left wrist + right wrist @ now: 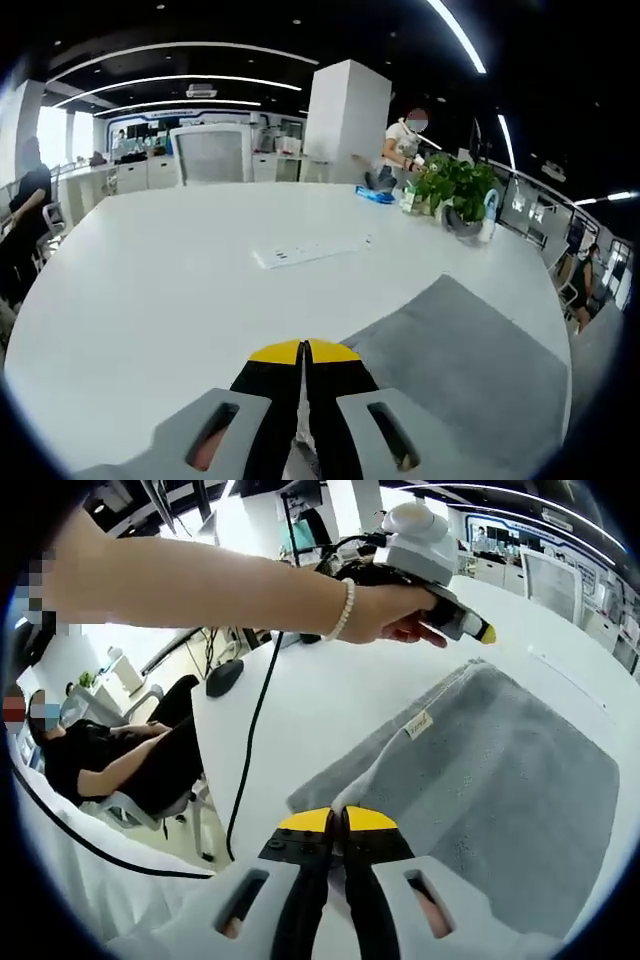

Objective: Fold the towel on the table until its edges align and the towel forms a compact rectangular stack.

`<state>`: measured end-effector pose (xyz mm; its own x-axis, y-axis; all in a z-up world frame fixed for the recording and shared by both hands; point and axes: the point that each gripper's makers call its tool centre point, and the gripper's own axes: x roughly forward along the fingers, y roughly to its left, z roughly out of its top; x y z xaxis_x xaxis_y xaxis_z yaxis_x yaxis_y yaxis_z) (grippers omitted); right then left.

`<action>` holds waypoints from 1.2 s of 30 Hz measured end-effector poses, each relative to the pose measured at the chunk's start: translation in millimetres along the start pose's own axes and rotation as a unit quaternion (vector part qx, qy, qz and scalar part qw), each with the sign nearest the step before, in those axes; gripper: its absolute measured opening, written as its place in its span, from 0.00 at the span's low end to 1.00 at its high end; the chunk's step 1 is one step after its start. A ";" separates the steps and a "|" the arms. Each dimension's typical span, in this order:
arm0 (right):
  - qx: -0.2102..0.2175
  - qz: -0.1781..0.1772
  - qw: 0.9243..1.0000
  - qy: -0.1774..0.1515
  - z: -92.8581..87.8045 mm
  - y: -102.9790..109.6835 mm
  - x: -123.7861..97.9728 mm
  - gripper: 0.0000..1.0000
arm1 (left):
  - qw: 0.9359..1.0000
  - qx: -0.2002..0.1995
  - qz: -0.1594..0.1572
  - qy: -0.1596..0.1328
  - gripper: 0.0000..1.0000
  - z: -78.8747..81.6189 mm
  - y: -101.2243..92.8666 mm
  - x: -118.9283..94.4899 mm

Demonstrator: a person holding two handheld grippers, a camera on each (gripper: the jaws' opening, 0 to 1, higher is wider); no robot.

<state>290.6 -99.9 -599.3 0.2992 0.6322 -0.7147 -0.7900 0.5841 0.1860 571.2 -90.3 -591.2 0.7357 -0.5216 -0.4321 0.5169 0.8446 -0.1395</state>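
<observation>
Both jaws pressed together, the right gripper (337, 825) pinching the grey towel (500, 790) edge, the left gripper (303, 352) perhaps too, and any slip could skew the fold.

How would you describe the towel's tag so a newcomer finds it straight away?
On the white table lies a grey towel. Along its raised edge, below the hand holding the left gripper, a small cream tag sticks out, the one pale patch on the grey cloth.

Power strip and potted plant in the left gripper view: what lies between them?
Bare white table separates the power strip from the potted plant in the left gripper view.
</observation>
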 end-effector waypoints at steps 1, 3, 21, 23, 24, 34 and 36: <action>0.002 0.001 1.000 -0.002 0.9 -0.1 0.2 0.01 | 1.000 0.003 0.003 0.000 0.01 -0.5 0.6 -0.3; 0.003 0.002 1.000 -0.007 3.8 0.4 0.2 0.02 | 1.000 0.006 0.006 -0.001 0.01 -0.6 3.1 -1.1; 0.001 -0.004 0.999 -0.053 22.8 -17.1 -23.2 0.00 | 1.000 -0.008 0.014 -0.008 0.02 -0.8 -4.7 -26.9; 0.000 -0.014 0.998 -0.056 22.1 -27.4 -31.5 0.00 | 1.000 -0.014 0.015 -0.012 0.02 -2.4 -9.1 -35.2; -0.002 -0.017 0.998 -0.057 21.6 -31.9 -35.2 0.00 | 1.000 -0.015 0.017 -0.013 0.02 -3.8 -11.1 -39.0; -0.020 -0.066 0.995 -0.069 9.4 -84.3 -89.4 0.00 | 0.999 -0.010 0.039 -0.015 0.02 -15.5 -35.9 -83.8; -0.026 -0.072 0.995 -0.069 5.1 -92.8 -98.8 0.00 | 0.999 -0.011 0.043 -0.016 0.02 -18.2 -42.6 -91.7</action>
<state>337.0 -214.0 -542.5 0.4796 0.6099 -0.6308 -0.7592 0.6489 0.0502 473.8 -76.3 -561.8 0.7906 -0.4499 -0.4153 0.4413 0.8889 -0.1229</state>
